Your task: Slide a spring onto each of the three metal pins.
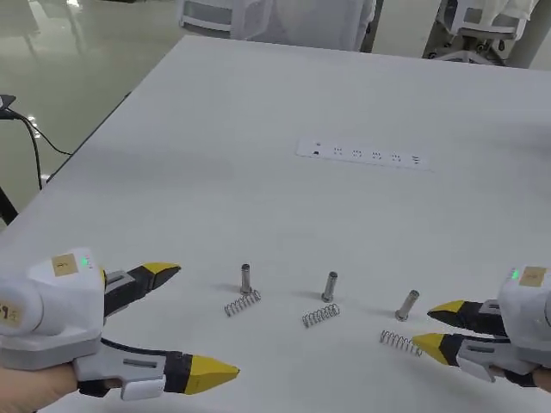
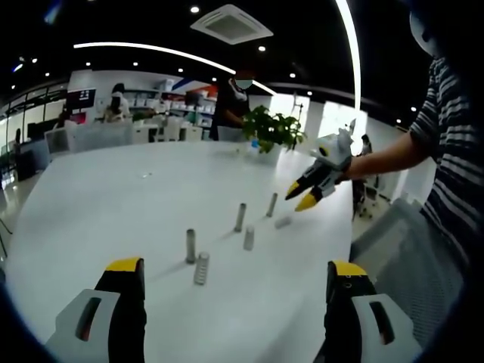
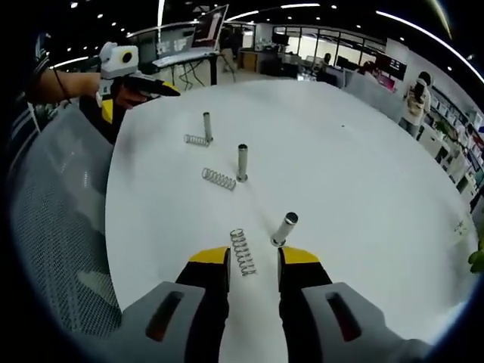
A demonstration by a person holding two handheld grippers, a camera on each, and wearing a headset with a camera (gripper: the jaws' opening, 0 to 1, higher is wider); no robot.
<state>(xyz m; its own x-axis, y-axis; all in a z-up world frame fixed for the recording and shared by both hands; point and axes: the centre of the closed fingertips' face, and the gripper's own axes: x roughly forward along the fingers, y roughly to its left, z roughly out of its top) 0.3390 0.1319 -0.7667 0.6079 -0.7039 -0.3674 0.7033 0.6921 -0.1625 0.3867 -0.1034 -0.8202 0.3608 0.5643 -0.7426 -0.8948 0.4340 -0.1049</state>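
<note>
three pins (image 1: 331, 286) stand in a row on the white surface (image 1: 344, 215), the right-hand one leaning. every one is bare, each with its spring (image 1: 320, 316) lying loose just beside it, so by my reckoning nothing is done yet and all three are left. the left hand-held gripper (image 1: 202, 320) hangs wide open and empty near the left pin (image 1: 245, 278), while the right hand-held gripper (image 1: 424, 325) has its jaws a narrow gap apart, holding nothing, tips right at the end of the nearest spring (image 3: 242, 251), so that pickup looks like the first job.
</note>
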